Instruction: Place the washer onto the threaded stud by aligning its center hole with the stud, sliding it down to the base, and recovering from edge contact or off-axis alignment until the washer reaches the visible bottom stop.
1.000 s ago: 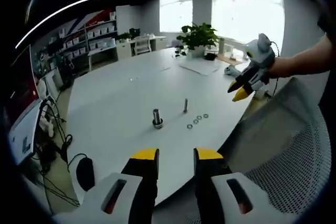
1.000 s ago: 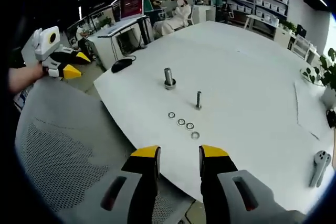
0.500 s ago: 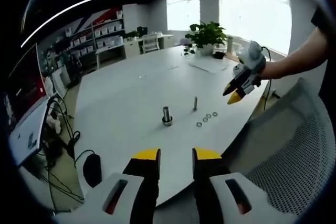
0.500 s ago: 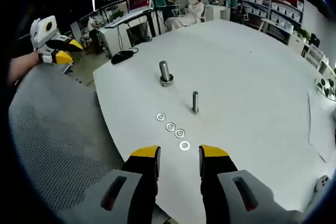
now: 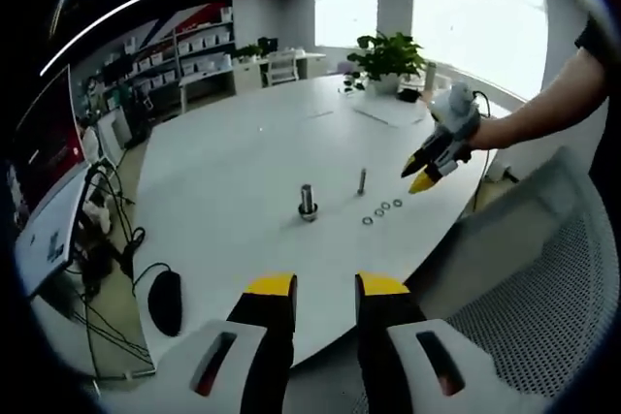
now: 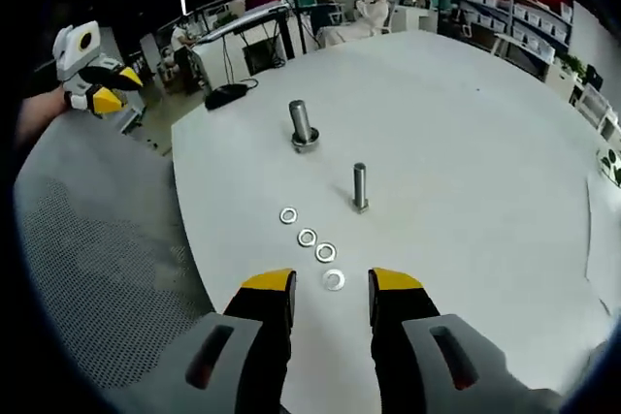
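Note:
On the white table (image 6: 466, 143) a slim threaded stud (image 6: 360, 187) stands upright, with a thicker stud (image 6: 303, 126) on a round base behind it. Several washers lie in a short row in front; the nearest washer (image 6: 334, 279) lies flat just ahead of my right gripper (image 6: 332, 290), which is open and holds nothing. In the left gripper view my left gripper (image 5: 325, 290) hangs open and empty off the table's edge, far from the slim stud (image 5: 362, 181) and washers (image 5: 381, 209). The right gripper (image 5: 423, 170) hovers close to the washers there.
A grey mesh chair back (image 6: 87, 278) stands at the table's near edge. A black mouse (image 5: 164, 302) lies near the table's left edge, with cables and a monitor (image 5: 44, 239) beyond. A plant (image 5: 388, 53) and papers sit at the far end. The left gripper (image 6: 92, 79) is held above the chair.
My right gripper has moved forward and down toward the washer row, so the nearest washer now lies just before its jaws. The left gripper stayed off the table edge.

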A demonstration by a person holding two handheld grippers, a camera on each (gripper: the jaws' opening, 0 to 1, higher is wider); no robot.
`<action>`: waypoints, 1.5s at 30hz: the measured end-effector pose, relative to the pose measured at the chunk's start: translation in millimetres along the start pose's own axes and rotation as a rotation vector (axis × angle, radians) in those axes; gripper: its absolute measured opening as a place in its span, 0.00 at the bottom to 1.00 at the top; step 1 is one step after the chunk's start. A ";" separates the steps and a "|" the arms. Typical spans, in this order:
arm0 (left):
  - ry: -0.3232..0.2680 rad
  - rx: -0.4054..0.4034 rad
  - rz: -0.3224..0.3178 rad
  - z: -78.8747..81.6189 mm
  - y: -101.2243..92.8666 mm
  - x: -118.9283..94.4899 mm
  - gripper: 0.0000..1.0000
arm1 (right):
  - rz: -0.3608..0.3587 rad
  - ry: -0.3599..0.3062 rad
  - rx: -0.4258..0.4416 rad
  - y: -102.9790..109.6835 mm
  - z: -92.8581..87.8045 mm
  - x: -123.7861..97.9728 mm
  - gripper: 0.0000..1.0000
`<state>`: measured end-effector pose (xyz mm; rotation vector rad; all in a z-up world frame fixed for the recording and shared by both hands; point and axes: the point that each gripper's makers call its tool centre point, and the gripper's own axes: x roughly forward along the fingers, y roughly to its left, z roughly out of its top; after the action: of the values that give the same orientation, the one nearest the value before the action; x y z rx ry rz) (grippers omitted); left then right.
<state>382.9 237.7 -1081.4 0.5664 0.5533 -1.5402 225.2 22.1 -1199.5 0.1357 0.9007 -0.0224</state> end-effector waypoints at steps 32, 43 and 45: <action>0.054 -0.003 0.011 -9.9 4.0 2.5 0.20 | 0.131 0.196 -0.376 2.3 -20.8 38.9 0.20; 0.056 -0.011 0.004 -11.2 2.4 3.2 0.20 | 0.191 0.376 -0.572 7.1 -23.5 34.4 0.20; 0.057 -0.014 0.007 -11.2 2.8 3.0 0.21 | 0.177 0.402 -0.572 6.4 -24.0 37.1 0.20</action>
<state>385.9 242.6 -1091.8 0.6020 0.6046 -1.5166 230.0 32.9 -1242.7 -0.3249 1.2579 0.4378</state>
